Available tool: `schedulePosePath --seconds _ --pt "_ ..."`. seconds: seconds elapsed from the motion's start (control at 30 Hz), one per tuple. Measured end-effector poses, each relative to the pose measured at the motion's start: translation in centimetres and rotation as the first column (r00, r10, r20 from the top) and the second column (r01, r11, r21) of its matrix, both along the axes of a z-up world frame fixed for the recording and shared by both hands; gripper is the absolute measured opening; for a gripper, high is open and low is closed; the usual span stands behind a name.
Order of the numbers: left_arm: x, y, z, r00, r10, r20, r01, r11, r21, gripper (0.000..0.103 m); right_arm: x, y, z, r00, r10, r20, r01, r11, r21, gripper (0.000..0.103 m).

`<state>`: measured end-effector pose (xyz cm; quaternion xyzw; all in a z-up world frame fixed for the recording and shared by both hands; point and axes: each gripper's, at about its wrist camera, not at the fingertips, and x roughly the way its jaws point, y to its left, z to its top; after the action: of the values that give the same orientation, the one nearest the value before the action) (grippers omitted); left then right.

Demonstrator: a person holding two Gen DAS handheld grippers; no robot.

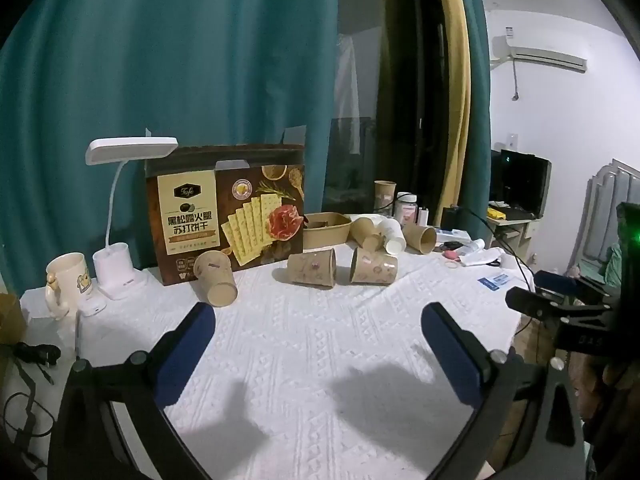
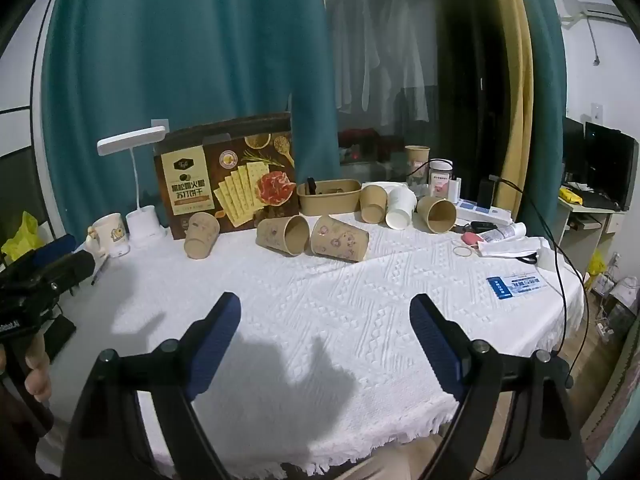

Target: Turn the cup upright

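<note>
Three brown paper cups with printed patterns lie on their sides on the white tablecloth: a left cup (image 1: 216,278) (image 2: 201,236), a middle cup (image 1: 312,269) (image 2: 285,234) and a right cup (image 1: 374,267) (image 2: 339,239). My left gripper (image 1: 318,312) is open and empty, well short of the cups. My right gripper (image 2: 325,304) is open and empty, also short of the cups. The right gripper also shows at the right edge of the left wrist view (image 1: 560,304), and the left gripper at the left edge of the right wrist view (image 2: 44,272).
A cracker box (image 1: 226,208) stands behind the cups, with a desk lamp (image 1: 120,216) and a mug (image 1: 68,280) to its left. A brown tray (image 1: 326,230), more tipped cups (image 1: 420,236), a jar (image 1: 406,206) and small clutter sit at the back right. A blue card (image 2: 516,286) lies near the right table edge.
</note>
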<state>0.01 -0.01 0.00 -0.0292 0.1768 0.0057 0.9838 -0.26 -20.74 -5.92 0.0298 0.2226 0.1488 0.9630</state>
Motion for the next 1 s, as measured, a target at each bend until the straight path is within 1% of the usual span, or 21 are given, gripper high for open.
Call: schedulePosePath --seconds 0.2,0.43,0.67,1.0 --pt "0.0 0.0 0.0 1.0 -0.001 0.005 0.001 1.0 0.001 0.103 -0.2 0.1 0.0 1.0 -0.003 0.003 0.003 1.0 0.002 0.085" --pt "0.0 -1.0 0.3 1.0 -0.002 0.016 0.002 1.0 0.003 0.103 -0.5 0.0 0.0 1.0 -0.001 0.006 0.001 1.0 0.006 0.085" --pt "0.1 -0.7 0.7 1.0 -0.009 0.024 0.009 1.0 -0.002 0.103 -0.6 0.2 -0.1 1.0 -0.004 0.005 0.004 1.0 0.006 0.085" --pt "0.1 -0.3 0.4 1.0 -0.004 0.017 0.004 1.0 -0.005 0.103 -0.6 0.2 -0.1 1.0 -0.003 0.006 0.003 1.0 0.005 0.085"
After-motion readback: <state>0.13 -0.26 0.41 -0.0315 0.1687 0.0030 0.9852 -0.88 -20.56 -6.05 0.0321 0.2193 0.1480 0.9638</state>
